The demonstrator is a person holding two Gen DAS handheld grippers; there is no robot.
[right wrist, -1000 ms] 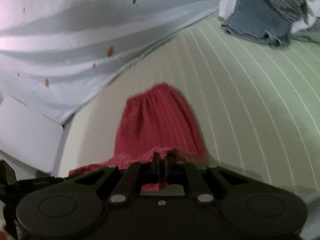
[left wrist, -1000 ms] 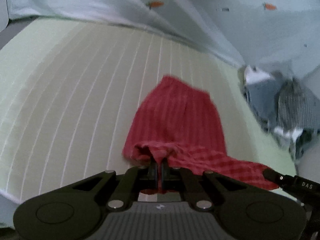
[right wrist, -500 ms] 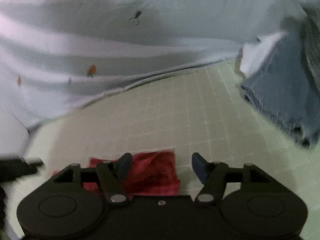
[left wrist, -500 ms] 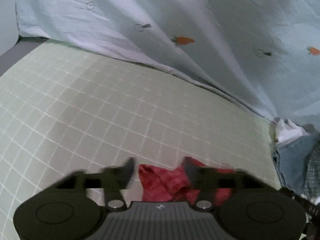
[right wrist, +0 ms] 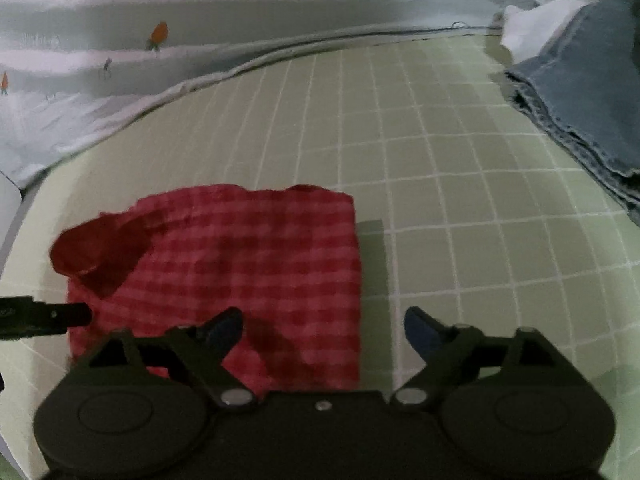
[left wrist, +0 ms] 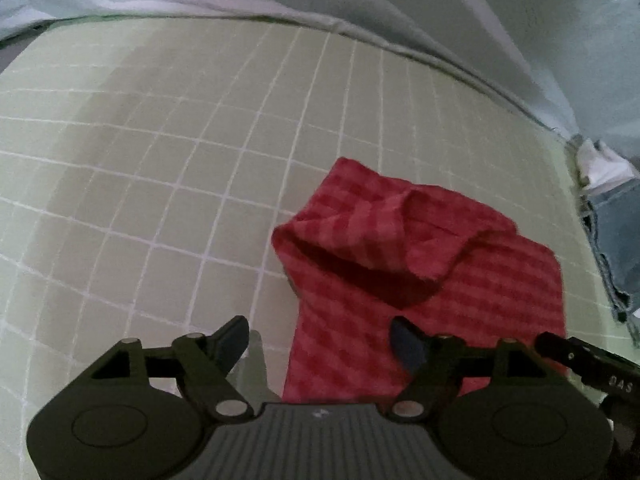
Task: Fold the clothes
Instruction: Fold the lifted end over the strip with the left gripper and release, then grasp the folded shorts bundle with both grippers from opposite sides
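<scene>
A red checked garment (left wrist: pixel 432 280) lies folded on the pale green gridded sheet (left wrist: pixel 160 160), with one corner flipped up loosely at its far left. My left gripper (left wrist: pixel 320 340) hovers over the garment's near left edge, its jaws opening, nothing pressed between them. In the right wrist view the same garment (right wrist: pixel 248 264) lies flat, and my right gripper (right wrist: pixel 324 330) stands over its near right edge, jaws opening and free of the cloth. The other gripper's tip (right wrist: pixel 48 316) pokes in from the left.
A light blue sheet with small carrot prints (right wrist: pixel 100 80) is bunched along the far side. A pile of denim and white clothes (right wrist: pixel 580 92) lies at the right, also seen as denim (left wrist: pixel 616 240) in the left wrist view.
Both grippers let go of the red garment and opened wide. They have drawn back and down, and the garment now lies folded on the sheet instead of hanging from the jaws.
</scene>
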